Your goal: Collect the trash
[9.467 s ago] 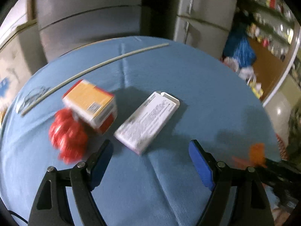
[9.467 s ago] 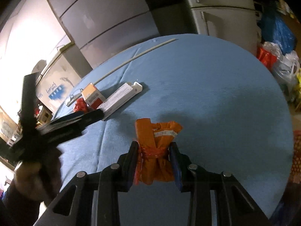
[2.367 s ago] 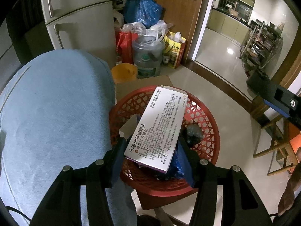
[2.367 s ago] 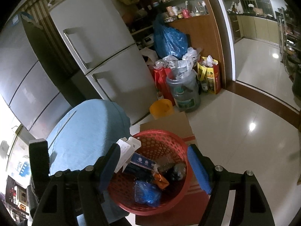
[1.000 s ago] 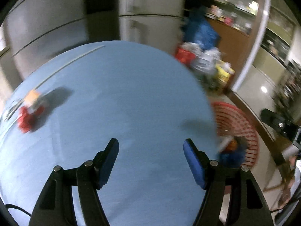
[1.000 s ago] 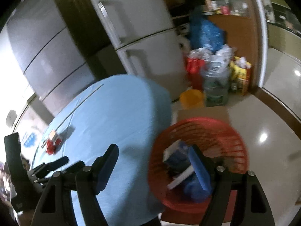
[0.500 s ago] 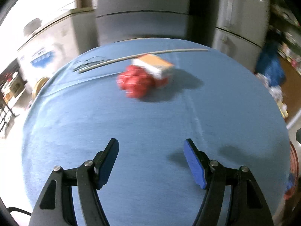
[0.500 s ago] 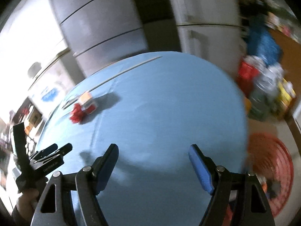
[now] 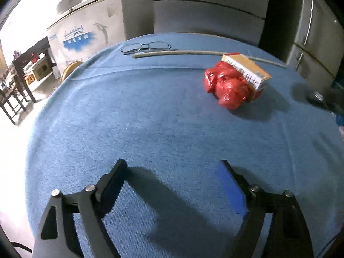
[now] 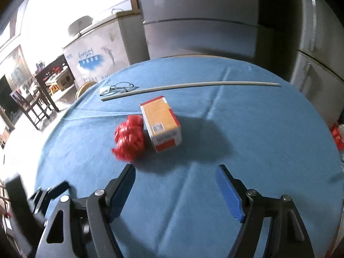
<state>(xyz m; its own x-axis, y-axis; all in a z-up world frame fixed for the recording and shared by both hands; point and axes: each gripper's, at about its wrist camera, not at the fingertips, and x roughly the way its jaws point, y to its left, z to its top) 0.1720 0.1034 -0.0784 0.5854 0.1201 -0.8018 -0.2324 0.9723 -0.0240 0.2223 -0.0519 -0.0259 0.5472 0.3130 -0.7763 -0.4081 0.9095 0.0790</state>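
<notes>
A crumpled red plastic bag [image 9: 228,87] lies on the blue tablecloth [image 9: 150,129], touching an orange and white carton [image 9: 247,69]. The right wrist view shows the same bag [image 10: 129,138] and carton [image 10: 161,123]. My left gripper [image 9: 172,182] is open and empty, low over the cloth, with the bag far ahead to the right. My right gripper [image 10: 175,185] is open and empty, just short of the bag and carton. The left gripper's body also shows at the lower left of the right wrist view [image 10: 32,204].
A long pale stick [image 10: 189,87] and a pair of glasses [image 9: 146,47] lie at the table's far side. Refrigerators [image 10: 200,19] stand behind the table. A white chest freezer [image 9: 86,34] and dark wooden chairs [image 10: 36,105] are at the left.
Both grippers have swung from the red basket on the floor back over the table. The bag and carton are now closer in the right view and further right in the left view.
</notes>
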